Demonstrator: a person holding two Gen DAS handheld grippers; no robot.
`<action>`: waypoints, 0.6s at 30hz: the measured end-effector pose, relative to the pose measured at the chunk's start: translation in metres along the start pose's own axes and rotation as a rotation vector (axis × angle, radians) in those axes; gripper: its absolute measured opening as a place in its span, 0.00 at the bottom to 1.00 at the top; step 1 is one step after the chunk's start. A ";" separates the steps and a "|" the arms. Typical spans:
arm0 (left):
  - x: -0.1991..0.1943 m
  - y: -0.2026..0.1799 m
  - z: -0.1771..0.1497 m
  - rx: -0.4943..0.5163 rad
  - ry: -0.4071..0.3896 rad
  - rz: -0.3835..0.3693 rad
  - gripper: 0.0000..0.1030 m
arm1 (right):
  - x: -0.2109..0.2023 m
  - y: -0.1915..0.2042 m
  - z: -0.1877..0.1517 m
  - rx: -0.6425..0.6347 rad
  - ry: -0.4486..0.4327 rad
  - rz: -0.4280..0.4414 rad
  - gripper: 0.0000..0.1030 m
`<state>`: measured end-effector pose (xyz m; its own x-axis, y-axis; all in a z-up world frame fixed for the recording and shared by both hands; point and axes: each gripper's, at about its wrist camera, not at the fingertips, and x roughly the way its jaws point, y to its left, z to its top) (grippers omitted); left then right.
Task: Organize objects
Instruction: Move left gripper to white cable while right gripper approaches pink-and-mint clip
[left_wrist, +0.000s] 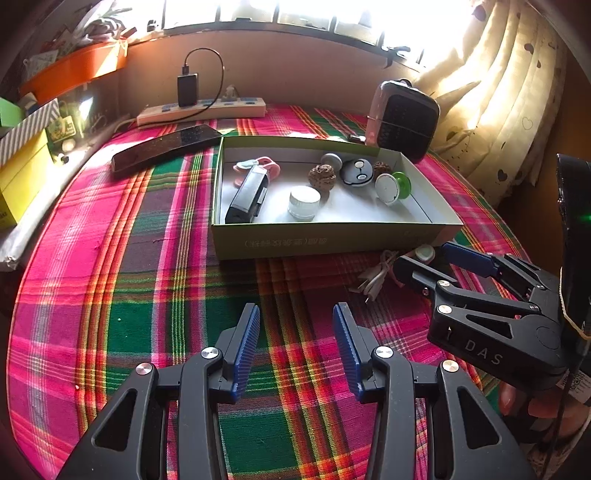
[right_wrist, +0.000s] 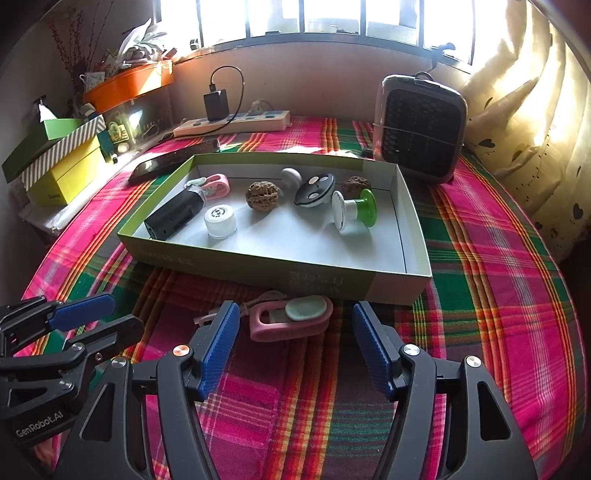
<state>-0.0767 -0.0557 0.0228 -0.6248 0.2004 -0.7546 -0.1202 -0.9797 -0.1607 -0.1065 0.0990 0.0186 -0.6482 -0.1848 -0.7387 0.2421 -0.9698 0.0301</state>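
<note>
Right gripper (right_wrist: 295, 345), jaws released, should straddle the pink clip (right_wrist: 290, 319) squarely before clenching, then lift it clear over the box (right_wrist: 288, 271) wall; left gripper (left_wrist: 296, 347) likewise released.

A woven plaid cloth in pink, green and orange (right_wrist: 480, 280) covers the table, matt and finely ribbed. On it sits a shallow green cardboard box (right_wrist: 280, 271) with a smooth white paper lining, holding two rough, wrinkled brown walnuts (right_wrist: 263, 194). In the lower middle of the right wrist frame lies a soft-looking matt pink rubbery case (right_wrist: 291, 321), flanked by ridged blue pads (right_wrist: 218, 349) on matt black plastic fingers with shiny metal pins.
</note>
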 end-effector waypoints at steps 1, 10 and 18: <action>0.000 0.001 0.000 0.000 0.000 -0.001 0.39 | 0.002 0.000 0.000 0.008 0.007 0.003 0.63; 0.003 0.002 0.000 0.009 0.011 -0.019 0.39 | 0.001 -0.008 -0.004 0.040 0.030 -0.064 0.63; 0.005 -0.002 0.000 0.027 0.018 -0.037 0.39 | -0.006 -0.023 -0.015 0.072 0.054 -0.108 0.63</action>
<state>-0.0797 -0.0525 0.0197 -0.6053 0.2366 -0.7600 -0.1638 -0.9714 -0.1719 -0.0970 0.1248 0.0125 -0.6278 -0.0714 -0.7751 0.1191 -0.9929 -0.0050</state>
